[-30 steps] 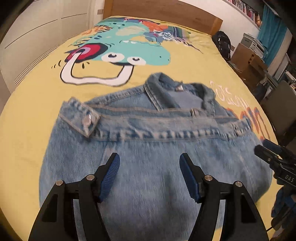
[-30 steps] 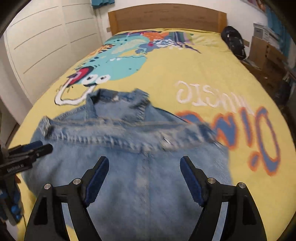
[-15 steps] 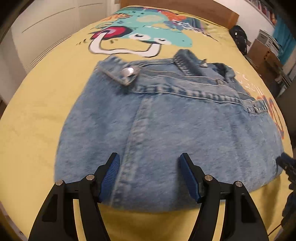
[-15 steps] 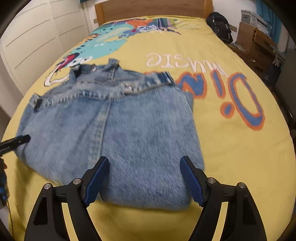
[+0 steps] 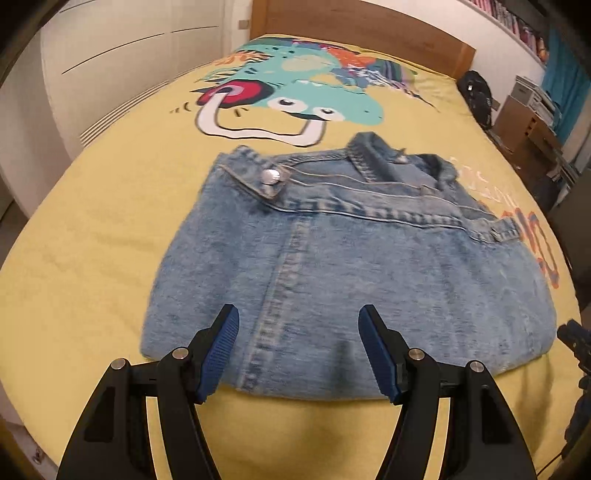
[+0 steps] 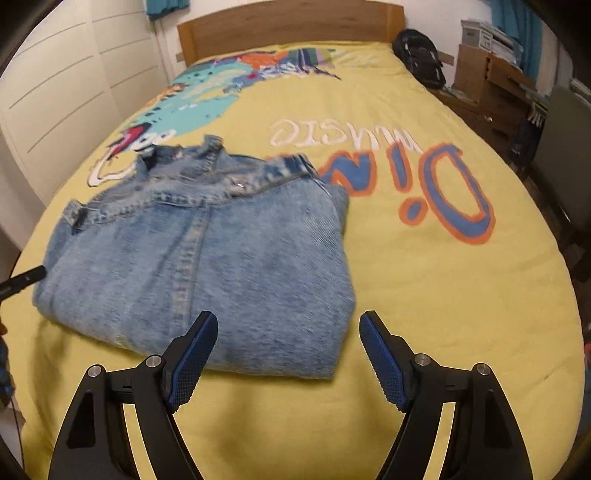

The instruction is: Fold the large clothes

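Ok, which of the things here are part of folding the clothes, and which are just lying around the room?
Part of the job:
- denim jacket, folded on the yellow bedspread
- left gripper and right gripper, jaws open

Just lying about:
- black backpack
- cardboard boxes
- wooden headboard

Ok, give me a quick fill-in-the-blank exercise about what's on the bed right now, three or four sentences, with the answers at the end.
1. The folded jacket is made of blue ____.
2. It lies on a bedspread whose main colour is ____.
3. Both the left gripper and the right gripper have their jaws ____, holding nothing.
4. The headboard at the far end of the bed is made of ____.

Answers: denim; yellow; open; wood
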`<state>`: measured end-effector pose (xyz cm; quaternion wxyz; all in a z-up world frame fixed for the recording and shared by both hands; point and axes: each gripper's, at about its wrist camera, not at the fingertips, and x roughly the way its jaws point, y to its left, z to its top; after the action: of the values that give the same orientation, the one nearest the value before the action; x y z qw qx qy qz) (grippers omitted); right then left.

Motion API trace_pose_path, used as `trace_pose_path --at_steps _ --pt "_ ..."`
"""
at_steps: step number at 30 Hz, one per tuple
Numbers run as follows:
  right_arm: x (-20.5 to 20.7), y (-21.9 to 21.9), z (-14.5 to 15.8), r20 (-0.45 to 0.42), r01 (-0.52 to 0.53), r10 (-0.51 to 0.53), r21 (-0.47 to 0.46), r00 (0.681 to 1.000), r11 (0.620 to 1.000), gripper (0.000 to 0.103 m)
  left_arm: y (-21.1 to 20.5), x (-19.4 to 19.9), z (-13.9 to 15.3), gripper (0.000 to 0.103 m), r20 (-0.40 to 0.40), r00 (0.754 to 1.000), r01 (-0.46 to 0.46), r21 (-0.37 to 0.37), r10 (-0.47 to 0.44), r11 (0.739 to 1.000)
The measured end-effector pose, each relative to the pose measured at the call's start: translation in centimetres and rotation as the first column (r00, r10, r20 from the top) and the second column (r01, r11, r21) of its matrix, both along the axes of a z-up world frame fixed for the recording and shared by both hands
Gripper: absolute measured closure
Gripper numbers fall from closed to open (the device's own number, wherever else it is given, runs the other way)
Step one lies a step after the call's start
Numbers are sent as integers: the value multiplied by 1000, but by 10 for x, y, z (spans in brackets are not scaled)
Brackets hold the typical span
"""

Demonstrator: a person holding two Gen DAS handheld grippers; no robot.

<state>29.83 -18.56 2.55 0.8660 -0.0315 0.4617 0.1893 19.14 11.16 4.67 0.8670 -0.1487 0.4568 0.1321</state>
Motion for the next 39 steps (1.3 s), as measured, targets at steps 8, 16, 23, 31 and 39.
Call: trace_pose_path --at_steps 8,16,23,31,39 --pt "-10 27 -7 -3 -69 69 -5 998 998 23 -8 3 -22 41 -60 998 30 -41 -32 999" --pt "-12 28 -32 -44 -76 74 -28 996 997 23 2 -3 -36 33 -75 997 23 -65 -28 998" --pt "-12 7 -34 -72 -18 16 -34 997 999 23 5 -9 -29 33 -76 997 12 -82 -18 997" --pt "-26 -22 -23 -69 42 -42 0 997 999 23 5 -25 -10 33 -54 999 -1 -102 -4 995" --pt "-45 -38 -1 -36 60 -59 18 998 998 23 5 -43 11 33 -24 1000 1 -120 -4 993"
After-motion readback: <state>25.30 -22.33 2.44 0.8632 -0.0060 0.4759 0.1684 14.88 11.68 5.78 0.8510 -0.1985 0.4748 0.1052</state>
